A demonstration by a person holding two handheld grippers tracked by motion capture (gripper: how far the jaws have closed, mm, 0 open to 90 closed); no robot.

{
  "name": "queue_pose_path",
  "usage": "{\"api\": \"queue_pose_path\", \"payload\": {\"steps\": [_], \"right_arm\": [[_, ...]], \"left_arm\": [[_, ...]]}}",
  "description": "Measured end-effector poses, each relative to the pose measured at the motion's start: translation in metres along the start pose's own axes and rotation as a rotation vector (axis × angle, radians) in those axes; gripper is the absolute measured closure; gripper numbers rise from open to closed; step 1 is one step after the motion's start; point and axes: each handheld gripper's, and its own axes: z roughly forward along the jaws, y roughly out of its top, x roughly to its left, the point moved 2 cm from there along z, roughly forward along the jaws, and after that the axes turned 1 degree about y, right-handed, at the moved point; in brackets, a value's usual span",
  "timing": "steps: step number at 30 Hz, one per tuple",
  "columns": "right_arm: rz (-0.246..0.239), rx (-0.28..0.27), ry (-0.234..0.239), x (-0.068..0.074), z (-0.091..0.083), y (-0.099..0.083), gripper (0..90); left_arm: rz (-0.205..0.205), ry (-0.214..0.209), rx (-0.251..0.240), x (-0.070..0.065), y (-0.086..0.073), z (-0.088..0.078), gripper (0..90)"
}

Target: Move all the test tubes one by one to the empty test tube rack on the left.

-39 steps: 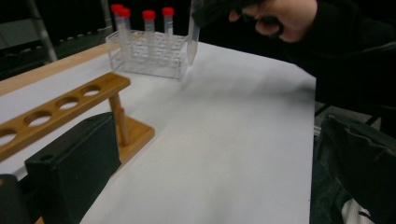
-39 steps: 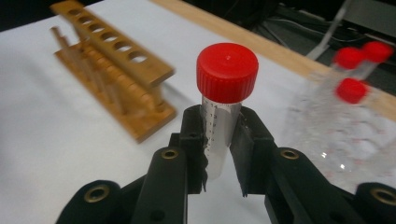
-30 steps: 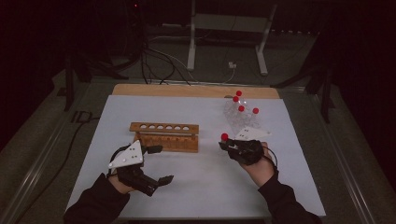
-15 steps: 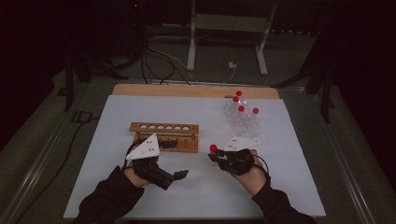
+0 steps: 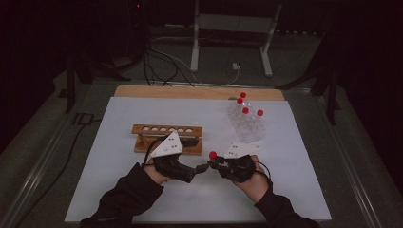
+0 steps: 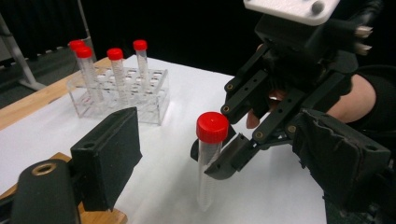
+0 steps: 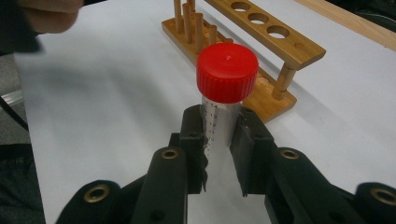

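Both grippers nearer together | left gripper closing, empty | right gripper clamps tube

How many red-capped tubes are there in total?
5: four stand in the clear rack, at and; one tube is held by the right gripper.

I see wooden rack on white sheet | clear rack holds four red-capped tubes | metal stand behind table
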Motion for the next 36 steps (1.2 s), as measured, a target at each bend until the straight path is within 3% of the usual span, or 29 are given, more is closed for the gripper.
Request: {"api": "queue_pose_path", "payload": {"steps": [5, 15, 22, 26, 36], "right_arm": [[-0.006, 0.002, 0.004, 0.001, 0.000, 0.000, 75.3], [-0.008, 0.001, 0.016, 0.003, 0.000, 0.000, 75.3], [-0.007, 0.001, 0.017, 0.003, 0.000, 0.000, 75.3], [-0.008, 0.002, 0.016, 0.003, 0.000, 0.000, 75.3], [-0.001, -0.015, 0.019, 0.001, -0.002, -0.001, 74.6]], "left_arm": [[0.008, 0.008, 0.014, 0.000, -0.002, 0.008, 21.2], [0.021, 0.019, 0.021, 0.001, -0.006, 0.021, 45.3], [0.030, -0.003, 0.035, -0.002, -0.008, 0.031, 57.0], [0.039, -0.013, 0.046, -0.003, -0.009, 0.034, 68.8], [0.041, -0.012, 0.045, -0.002, -0.006, 0.034, 71.7]]}}
